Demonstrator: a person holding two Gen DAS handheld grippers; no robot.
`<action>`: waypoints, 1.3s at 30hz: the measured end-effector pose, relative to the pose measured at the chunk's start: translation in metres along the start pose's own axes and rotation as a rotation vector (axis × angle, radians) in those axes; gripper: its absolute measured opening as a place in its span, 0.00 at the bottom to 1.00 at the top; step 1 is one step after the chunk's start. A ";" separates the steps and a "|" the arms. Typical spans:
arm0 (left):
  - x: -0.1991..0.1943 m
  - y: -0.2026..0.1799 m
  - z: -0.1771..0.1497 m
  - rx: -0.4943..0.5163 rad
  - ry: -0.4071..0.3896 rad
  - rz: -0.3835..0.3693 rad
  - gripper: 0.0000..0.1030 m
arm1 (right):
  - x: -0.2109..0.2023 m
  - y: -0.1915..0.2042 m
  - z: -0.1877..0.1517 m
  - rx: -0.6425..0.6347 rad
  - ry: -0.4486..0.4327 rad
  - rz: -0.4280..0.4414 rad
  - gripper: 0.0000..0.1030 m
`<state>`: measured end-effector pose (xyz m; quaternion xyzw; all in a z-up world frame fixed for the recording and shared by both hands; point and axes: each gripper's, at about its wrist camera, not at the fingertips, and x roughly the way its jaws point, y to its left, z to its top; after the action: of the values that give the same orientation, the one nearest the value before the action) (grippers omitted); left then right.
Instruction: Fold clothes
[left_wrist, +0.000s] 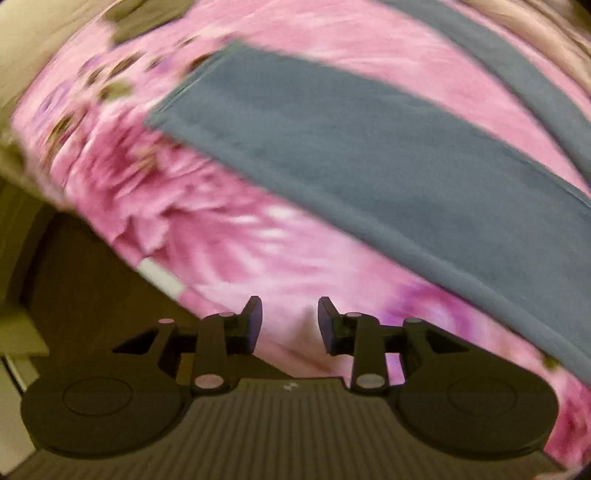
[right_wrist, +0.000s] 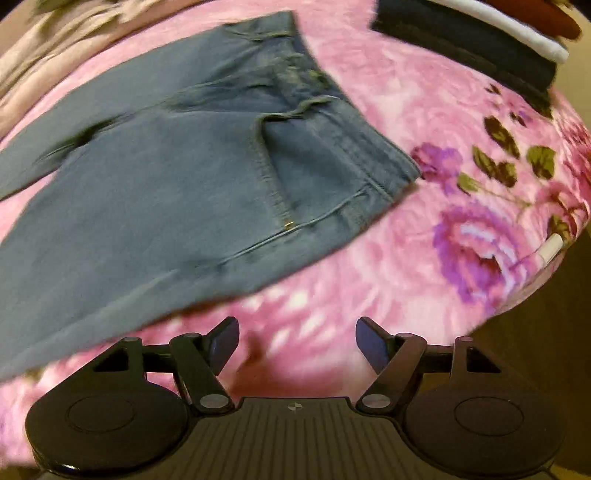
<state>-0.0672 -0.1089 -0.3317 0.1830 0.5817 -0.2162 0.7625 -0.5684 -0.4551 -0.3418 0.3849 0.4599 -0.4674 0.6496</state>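
Two grippers hover over a bed spread with a pink floral blanket (left_wrist: 207, 229), and both pictures are smeared by motion. In the left wrist view, the left gripper (left_wrist: 290, 325) has its jaws released with nothing between them, above the blanket near its edge. A pair of blue jeans (left_wrist: 351, 155) lies flat on the blanket ahead of it; one leg runs diagonally across the picture and the other shows at the upper right. In the right wrist view, the right gripper (right_wrist: 297, 343) also has its jaws spread wide and empty, just short of the jeans' near edge. Here the waist end of the jeans lies toward the right, with the pocket seam, a rivet and the waistband visible. A stack of folded clothes (right_wrist: 476, 40), dark with a white layer above, sits on the blanket at the upper right, well apart from the jeans.
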 end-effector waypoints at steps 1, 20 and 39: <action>-0.019 -0.014 -0.002 0.027 -0.013 -0.032 0.30 | -0.012 0.003 -0.001 -0.024 0.007 0.023 0.71; -0.231 -0.121 -0.086 0.211 -0.184 -0.128 0.42 | -0.196 0.043 -0.018 -0.334 -0.092 0.206 0.99; -0.274 -0.137 -0.092 0.321 -0.254 -0.089 0.46 | -0.228 0.046 -0.030 -0.359 -0.085 0.192 0.99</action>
<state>-0.2787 -0.1437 -0.0946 0.2476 0.4465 -0.3609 0.7804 -0.5635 -0.3571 -0.1286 0.2850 0.4692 -0.3298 0.7680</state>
